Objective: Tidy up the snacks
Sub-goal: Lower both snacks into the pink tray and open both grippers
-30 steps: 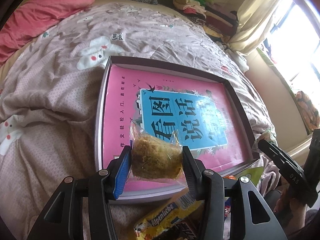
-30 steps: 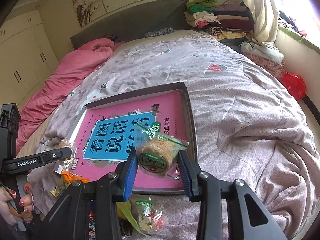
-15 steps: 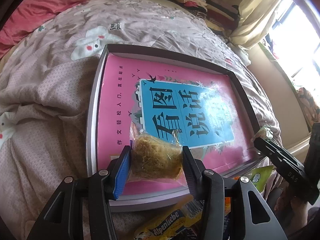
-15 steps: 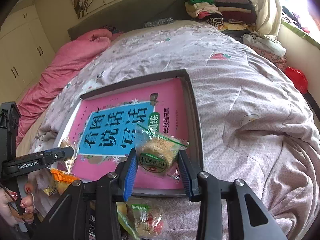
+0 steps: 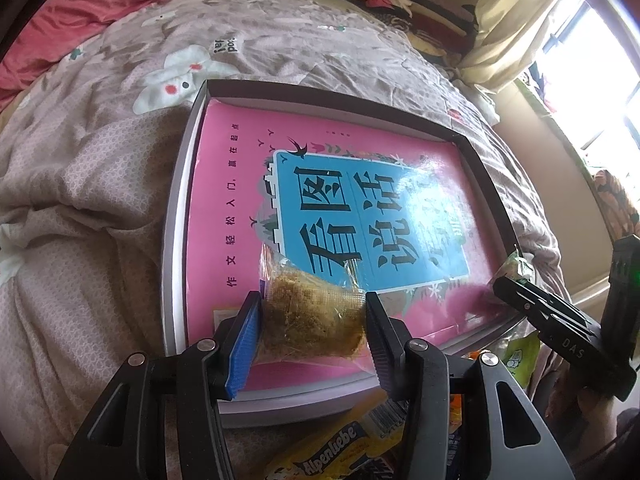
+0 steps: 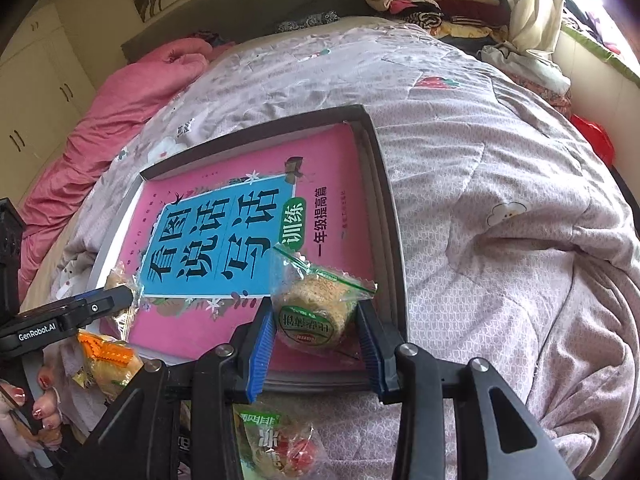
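A clear-wrapped brown snack cake (image 5: 312,316) sits pinched between the pads of the left gripper (image 5: 310,334), held just above the near left part of a shallow dark-rimmed box (image 5: 176,216) that lies on a bed. In the other hand, the right gripper (image 6: 316,332) is closed part-way on a second packet, a round rice cracker with a green label (image 6: 316,312), poised over the box's near right corner. Both tools tilt downward toward the pink book cover (image 6: 344,184) that lines the box floor, which suggests the two packets are about to be set down side by side there; whether either wrapper already touches the cover cannot be told. The box rests on a grey patterned quilt (image 6: 500,184), a soft base that may let it rock if pressed. More snacks wait outside the near rim: a yellow Alpenliebe bag (image 5: 332,448), an orange-topped packet (image 6: 106,356) and a green-labelled packet (image 6: 276,440), apparently the supply yet to be sorted. A pink blanket (image 6: 132,92) lies along the far side of the bed.
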Tool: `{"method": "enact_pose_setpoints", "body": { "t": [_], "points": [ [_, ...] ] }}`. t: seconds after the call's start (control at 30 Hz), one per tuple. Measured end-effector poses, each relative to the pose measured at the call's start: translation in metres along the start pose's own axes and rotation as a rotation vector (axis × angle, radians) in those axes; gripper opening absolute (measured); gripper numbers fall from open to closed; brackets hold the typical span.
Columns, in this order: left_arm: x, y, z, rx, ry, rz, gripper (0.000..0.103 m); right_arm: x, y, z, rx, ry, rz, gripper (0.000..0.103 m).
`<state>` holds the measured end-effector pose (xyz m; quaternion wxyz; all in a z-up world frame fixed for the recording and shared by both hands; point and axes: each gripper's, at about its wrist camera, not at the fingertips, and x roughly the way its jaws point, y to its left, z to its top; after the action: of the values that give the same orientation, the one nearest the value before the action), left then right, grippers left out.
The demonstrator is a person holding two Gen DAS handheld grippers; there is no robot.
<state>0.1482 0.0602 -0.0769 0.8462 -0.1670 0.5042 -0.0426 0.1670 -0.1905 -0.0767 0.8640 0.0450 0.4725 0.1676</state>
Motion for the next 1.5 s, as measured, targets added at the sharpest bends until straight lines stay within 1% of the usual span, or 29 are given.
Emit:
{"method": "enact_pose_setpoints", "body": {
  "t": [0.53,0.87,1.0,1.13,1.27,1.5],
  "points": [
    [0.001,-0.002,0.000,0.004,0.016,-0.009,0.053,-0.002,-0.002,0.000,0.024,0.009,-0.001,0.041],
    [0.000,0.002,-0.002,-0.015,0.025,-0.018,0.055,-0.011,-0.003,0.000,0.041,-0.015,0.009,0.043],
    [-0.001,0.004,-0.003,-0.023,0.028,-0.016,0.057,-0.016,-0.004,-0.001,0.046,-0.026,0.007,0.046],
    [-0.002,0.006,-0.003,-0.030,0.027,-0.018,0.058,-0.020,-0.008,-0.001,0.061,-0.036,0.010,0.047],
    [-0.006,0.006,-0.003,-0.033,0.019,-0.020,0.062,-0.024,-0.010,-0.001,0.066,-0.047,0.011,0.047],
    [-0.015,0.009,-0.002,-0.043,-0.004,-0.018,0.064,-0.033,-0.009,-0.002,0.062,-0.071,0.023,0.048]
  ]
}}
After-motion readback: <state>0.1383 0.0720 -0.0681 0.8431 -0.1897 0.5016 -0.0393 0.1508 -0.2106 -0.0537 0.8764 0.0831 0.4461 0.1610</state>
